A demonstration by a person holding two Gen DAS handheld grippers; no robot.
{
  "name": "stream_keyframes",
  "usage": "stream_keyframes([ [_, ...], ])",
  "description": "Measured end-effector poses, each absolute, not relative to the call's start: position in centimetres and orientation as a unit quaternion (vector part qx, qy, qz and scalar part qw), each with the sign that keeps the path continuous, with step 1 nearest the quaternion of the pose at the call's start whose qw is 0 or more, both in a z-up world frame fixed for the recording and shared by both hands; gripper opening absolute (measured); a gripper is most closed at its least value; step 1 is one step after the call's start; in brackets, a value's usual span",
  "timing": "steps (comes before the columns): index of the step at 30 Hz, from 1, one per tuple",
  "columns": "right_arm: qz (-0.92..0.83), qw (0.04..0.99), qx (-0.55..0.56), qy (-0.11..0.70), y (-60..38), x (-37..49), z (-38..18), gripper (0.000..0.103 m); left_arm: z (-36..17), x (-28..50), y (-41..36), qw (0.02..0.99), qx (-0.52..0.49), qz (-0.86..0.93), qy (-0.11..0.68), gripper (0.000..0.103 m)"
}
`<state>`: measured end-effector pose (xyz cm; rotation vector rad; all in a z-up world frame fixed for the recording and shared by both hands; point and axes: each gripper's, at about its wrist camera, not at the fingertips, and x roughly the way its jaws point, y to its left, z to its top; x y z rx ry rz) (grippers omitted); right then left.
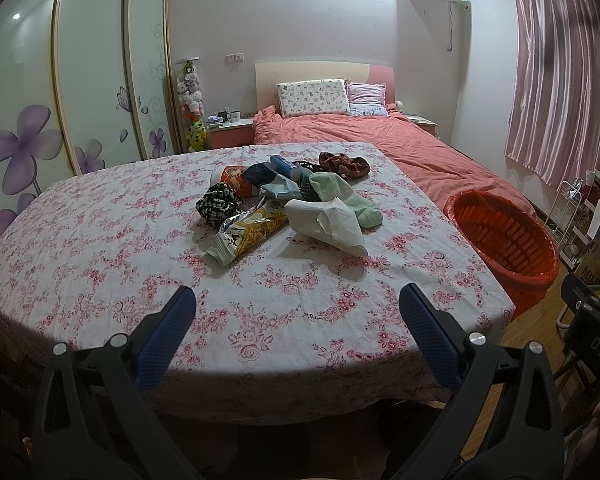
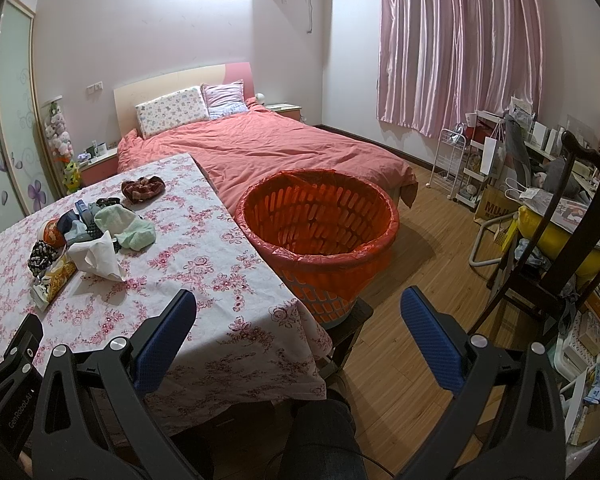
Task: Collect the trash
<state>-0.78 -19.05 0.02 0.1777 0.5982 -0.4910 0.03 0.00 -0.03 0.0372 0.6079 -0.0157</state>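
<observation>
A pile of items lies mid-table: a yellow snack wrapper, a crumpled white tissue, an orange paper cup, blue packets, green cloths, a black-and-white cloth and a brown cloth. The pile also shows in the right wrist view, with the tissue nearest. An orange bin lined with a red bag stands right of the table. My left gripper is open above the table's near edge. My right gripper is open, near the table's corner and the bin.
The table has a floral cloth. A bed with a red cover lies behind it. A dark wooden chair, shelves and clutter stand at the right on the wooden floor. A wardrobe is at the left.
</observation>
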Motion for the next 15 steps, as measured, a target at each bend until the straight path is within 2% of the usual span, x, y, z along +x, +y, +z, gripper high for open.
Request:
stream_keyframes([
  [15,-0.239,0.922,0.087,0.292,-18.98,-0.63,-0.15,0.101,-0.06,0.01,-0.05,0.953,0.018,-0.008,0.301,0.099],
])
